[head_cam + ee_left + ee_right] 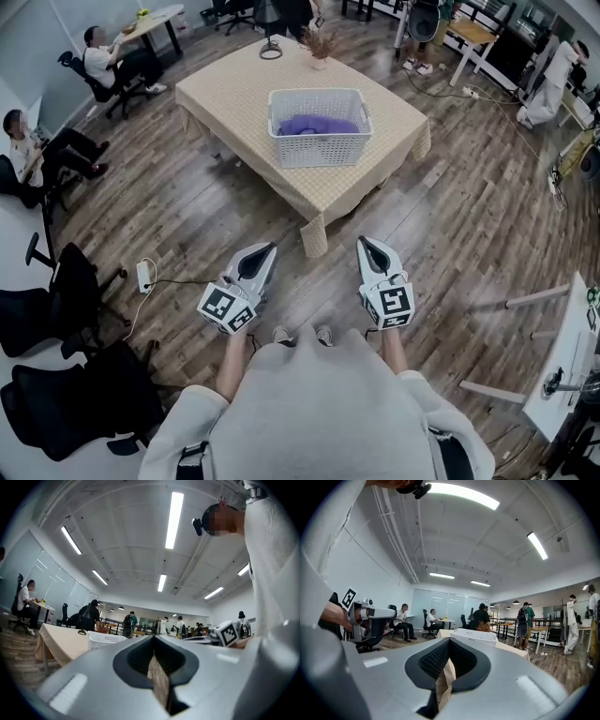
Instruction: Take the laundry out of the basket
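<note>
We are holding left gripper [266, 247] and right gripper [367, 243] clenched, empty. We are judging the upper-centre purple laundry [319, 125] soft and light; pinch a raised fold.

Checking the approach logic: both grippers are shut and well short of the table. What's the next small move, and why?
Probably step toward the table and open the jaws on the way. The left gripper and right gripper are both shut and empty. They are held level over the floor, short of the white basket. The purple laundry lies untouched inside it.
</note>
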A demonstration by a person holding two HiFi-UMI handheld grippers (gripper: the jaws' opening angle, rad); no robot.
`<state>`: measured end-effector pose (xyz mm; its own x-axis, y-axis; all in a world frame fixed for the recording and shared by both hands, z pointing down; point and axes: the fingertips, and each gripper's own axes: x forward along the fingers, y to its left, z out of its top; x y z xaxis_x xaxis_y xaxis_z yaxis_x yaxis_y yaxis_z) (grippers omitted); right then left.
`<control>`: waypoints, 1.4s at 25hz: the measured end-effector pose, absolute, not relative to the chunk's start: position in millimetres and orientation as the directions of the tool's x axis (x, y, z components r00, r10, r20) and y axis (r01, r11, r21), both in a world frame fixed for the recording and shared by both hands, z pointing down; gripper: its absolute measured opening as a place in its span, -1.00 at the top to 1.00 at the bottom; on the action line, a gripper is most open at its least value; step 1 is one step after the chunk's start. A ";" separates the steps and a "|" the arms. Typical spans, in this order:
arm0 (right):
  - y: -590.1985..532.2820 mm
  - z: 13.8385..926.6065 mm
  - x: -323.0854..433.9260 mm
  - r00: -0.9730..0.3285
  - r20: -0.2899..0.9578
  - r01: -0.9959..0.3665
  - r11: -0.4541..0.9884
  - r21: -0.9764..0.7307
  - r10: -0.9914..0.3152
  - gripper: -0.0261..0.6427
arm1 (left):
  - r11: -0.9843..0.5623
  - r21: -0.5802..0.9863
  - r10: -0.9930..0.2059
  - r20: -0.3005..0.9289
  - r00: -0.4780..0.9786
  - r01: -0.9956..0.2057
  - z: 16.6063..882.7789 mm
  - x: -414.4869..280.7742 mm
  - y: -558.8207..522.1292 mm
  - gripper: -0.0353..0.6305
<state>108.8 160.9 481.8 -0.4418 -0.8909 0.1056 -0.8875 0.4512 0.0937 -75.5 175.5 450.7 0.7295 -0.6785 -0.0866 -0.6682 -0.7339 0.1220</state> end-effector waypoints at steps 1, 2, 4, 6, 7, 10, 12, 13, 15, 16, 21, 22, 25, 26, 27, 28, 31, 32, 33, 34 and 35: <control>161.4 483.7 111.9 -0.447 0.105 -0.886 0.456 0.090 -0.889 0.93 | -0.731 0.121 -0.681 -0.085 0.727 -0.671 450.7 -71.9 175.7 0.87; 161.9 485.1 115.1 -0.452 0.104 -0.884 0.461 0.084 -0.886 0.93 | -0.729 0.119 -0.684 -0.083 0.725 -0.674 450.9 -68.2 176.0 0.87; 162.4 488.0 121.5 -0.461 0.101 -0.880 0.469 0.074 -0.882 0.93 | -0.725 0.119 -0.689 -0.081 0.721 -0.679 451.2 -60.6 176.3 0.87; 163.4 491.6 128.0 -0.470 0.099 -0.877 0.477 0.067 -0.877 0.93 | -0.717 0.124 -0.696 -0.081 0.713 -0.686 451.7 -52.8 177.7 0.87; 164.3 493.9 131.2 -0.476 0.099 -0.874 0.482 0.065 -0.874 0.93 | -0.713 0.125 -0.700 -0.079 0.710 -0.690 453.1 -48.7 179.3 0.87; 168.4 502.6 137.0 -0.499 0.108 -0.861 0.506 0.057 -0.860 0.93 | -0.701 0.127 -0.712 -0.067 0.699 -0.702 459.6 -38.9 186.2 0.87; 173.6 509.3 136.3 -0.517 0.118 -0.849 0.526 0.057 -0.848 0.93 | -0.692 0.125 -0.721 -0.057 0.691 -0.711 463.9 -36.7 190.1 0.87; 174.7 512.5 136.3 -0.523 0.122 -0.845 0.532 0.056 -0.843 0.93 | -0.688 0.125 -0.724 -0.056 0.688 -0.715 465.2 -35.9 190.4 0.87; 174.3 517.8 139.4 -0.526 0.127 -0.844 0.535 0.048 -0.841 0.93 | -0.686 0.125 -0.726 -0.057 0.686 -0.716 466.8 -32.0 189.5 0.87; 173.7 519.7 141.4 -0.525 0.128 -0.845 0.533 0.040 -0.841 0.93 | -0.687 0.126 -0.726 -0.056 0.686 -0.716 467.7 -29.8 188.8 0.87; 163.7 523.3 145.1 -0.526 0.134 -0.844 0.535 0.035 -0.840 0.93 | -0.684 0.143 -0.727 -0.046 0.686 -0.715 475.9 -26.2 176.4 0.87; 159.7 522.4 146.2 -0.524 0.133 -0.845 0.533 0.038 -0.841 0.93 | -0.686 0.145 -0.725 -0.049 0.687 -0.713 476.7 -25.2 172.1 0.87; 143.4 521.0 149.2 -0.515 0.134 -0.850 0.524 0.046 -0.847 0.93 | -0.693 0.152 -0.718 -0.058 0.694 -0.705 478.4 -21.5 155.0 0.87; 137.6 521.7 149.1 -0.513 0.138 -0.851 0.523 0.049 -0.847 0.93 | -0.695 0.156 -0.716 -0.058 0.695 -0.702 479.8 -20.8 148.3 0.87; 131.1 522.9 148.5 -0.513 0.142 -0.850 0.524 0.052 -0.847 0.93 | -0.696 0.161 -0.715 -0.059 0.697 -0.700 481.6 -20.5 140.5 0.87; 123.7 524.5 148.0 -0.513 0.148 -0.849 0.525 0.057 -0.846 0.93 | -0.697 0.167 -0.714 -0.061 0.698 -0.698 483.8 -20.0 131.4 0.87; 97.5 530.6 148.6 -0.513 0.171 -0.845 0.530 0.072 -0.841 0.93 | -0.703 0.178 -0.707 -0.070 0.704 -0.689 491.5 -16.5 100.3 0.87; 87.3 532.2 149.0 -0.513 0.175 -0.844 0.530 0.075 -0.841 0.93 | -0.707 0.179 -0.703 -0.073 0.707 -0.685 494.3 -15.4 88.7 0.87; 75.7 532.9 149.5 -0.511 0.177 -0.845 0.529 0.078 -0.841 0.93 | -0.710 0.181 -0.700 -0.076 0.710 -0.680 496.2 -14.3 75.7 0.87; 63.0 533.3 150.2 -0.508 0.178 -0.846 0.527 0.081 -0.843 0.93 | -0.713 0.186 -0.697 -0.079 0.713 -0.676 497.4 -13.3 61.6 0.87; 49.7 534.2 150.6 -0.504 0.180 -0.848 0.524 0.082 -0.845 0.93 | -0.715 0.190 -0.695 -0.081 0.715 -0.673 498.7 -12.8 46.9 0.87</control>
